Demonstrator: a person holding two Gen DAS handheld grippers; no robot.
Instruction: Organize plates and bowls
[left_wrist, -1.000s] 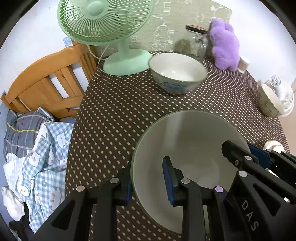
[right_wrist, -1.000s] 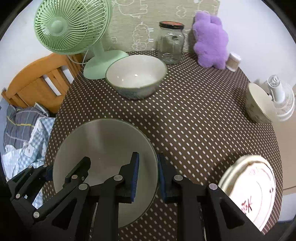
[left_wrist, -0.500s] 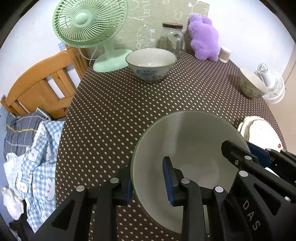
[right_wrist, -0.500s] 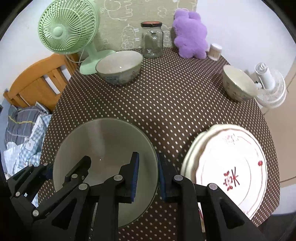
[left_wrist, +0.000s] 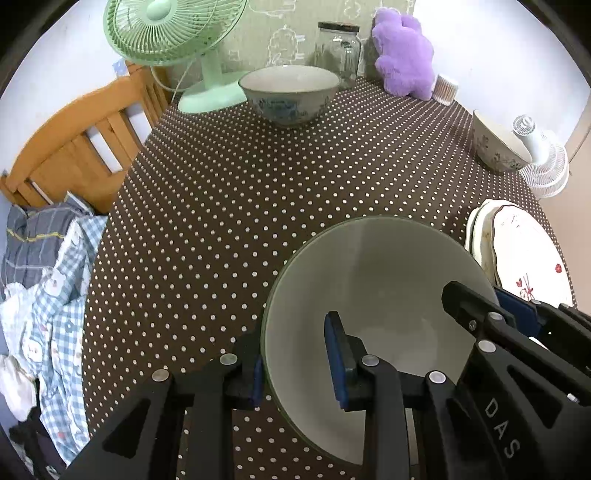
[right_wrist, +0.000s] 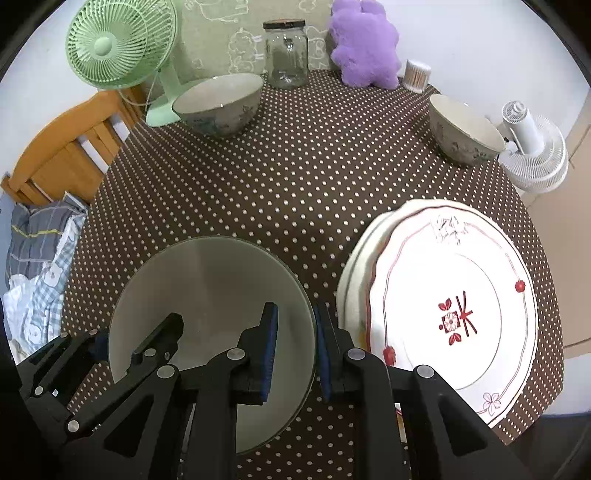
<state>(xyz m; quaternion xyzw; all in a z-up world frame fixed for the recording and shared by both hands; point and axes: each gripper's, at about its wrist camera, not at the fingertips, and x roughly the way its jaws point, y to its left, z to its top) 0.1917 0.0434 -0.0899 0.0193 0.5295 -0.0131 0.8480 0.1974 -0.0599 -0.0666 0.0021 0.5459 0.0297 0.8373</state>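
You have the grey bowl (right_wrist: 207, 295) pinched at opposite rims: left gripper (left_wrist: 293, 363) and right gripper (right_wrist: 295, 347) each closed on its wall, above the table (right_wrist: 314, 177). Next, judge a careful carry toward the far bowl (right_wrist: 218, 103) for nesting.

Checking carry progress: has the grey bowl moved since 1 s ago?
Yes. The grey bowl, clamped by both hand-held grippers, pulled back from the green fan toward the plate stack, now beside it.
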